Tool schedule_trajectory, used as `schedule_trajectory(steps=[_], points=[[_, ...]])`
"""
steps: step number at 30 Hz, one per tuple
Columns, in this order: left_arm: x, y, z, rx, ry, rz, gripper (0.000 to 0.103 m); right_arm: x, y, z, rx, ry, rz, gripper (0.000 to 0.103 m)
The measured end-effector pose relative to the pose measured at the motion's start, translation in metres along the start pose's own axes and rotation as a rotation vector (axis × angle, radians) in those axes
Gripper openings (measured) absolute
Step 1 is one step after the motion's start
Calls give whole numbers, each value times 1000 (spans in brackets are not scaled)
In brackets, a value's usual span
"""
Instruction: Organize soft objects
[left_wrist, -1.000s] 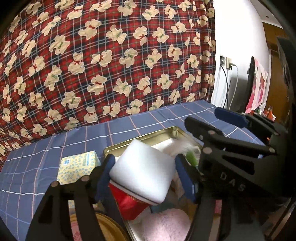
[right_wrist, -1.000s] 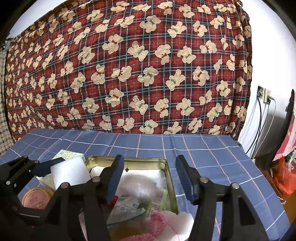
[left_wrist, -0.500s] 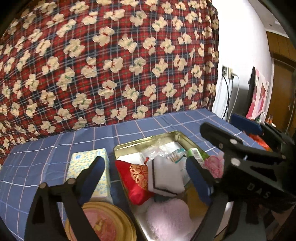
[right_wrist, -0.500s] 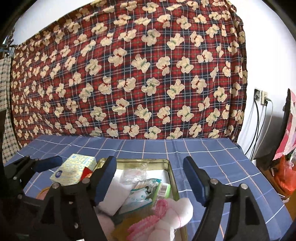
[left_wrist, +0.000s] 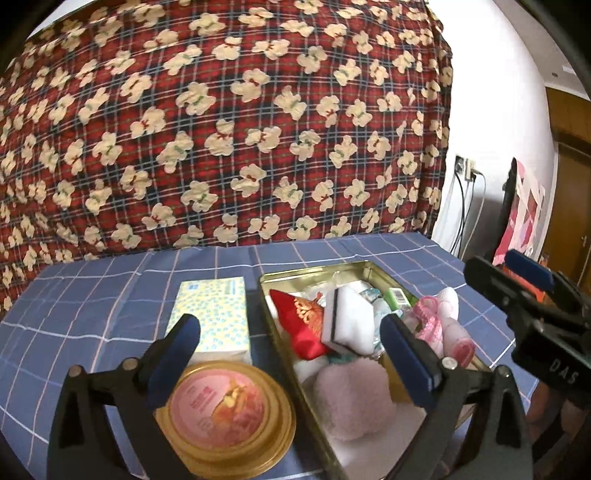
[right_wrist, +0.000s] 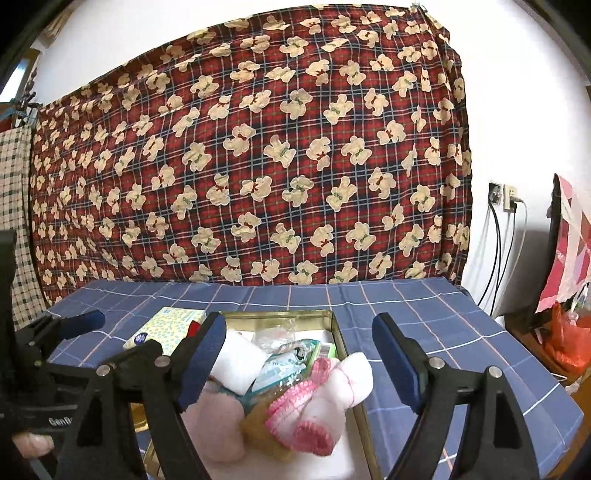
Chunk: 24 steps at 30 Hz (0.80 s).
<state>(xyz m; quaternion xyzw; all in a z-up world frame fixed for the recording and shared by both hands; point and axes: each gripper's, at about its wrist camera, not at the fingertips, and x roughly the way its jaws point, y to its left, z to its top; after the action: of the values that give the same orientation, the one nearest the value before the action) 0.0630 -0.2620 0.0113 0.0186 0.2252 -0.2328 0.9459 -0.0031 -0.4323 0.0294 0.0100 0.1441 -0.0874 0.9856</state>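
Where left wrist looks, round tin lid

Black plastic frames on both, left gripper and right gripper alike. Blue padded fingers, silver screws at the joints. White letters "DAS" on the right one's side, "Gen" on the left one's.

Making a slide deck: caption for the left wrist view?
Left tongs opening, empty, above a gold tin holding a white sponge and other soft items.
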Motion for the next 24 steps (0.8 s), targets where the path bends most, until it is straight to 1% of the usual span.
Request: schedule_trajectory(steps=[3, 8, 15, 24], points=[[-5, 7, -4, -22, -9, 6, 99, -4, 2, -5, -12, -4, -9, 88], [-8, 11, -6, -40, -17, 2, 100, -7, 0, -9, -1, -11, -6, 88], [-11, 7, -7, -24, -23, -3, 100, -9, 2, -13, -8, -9, 7, 88], [-12, 7, -7, -30, -21, -3, 100, -8, 5, -15, -12, -8, 9, 88]])
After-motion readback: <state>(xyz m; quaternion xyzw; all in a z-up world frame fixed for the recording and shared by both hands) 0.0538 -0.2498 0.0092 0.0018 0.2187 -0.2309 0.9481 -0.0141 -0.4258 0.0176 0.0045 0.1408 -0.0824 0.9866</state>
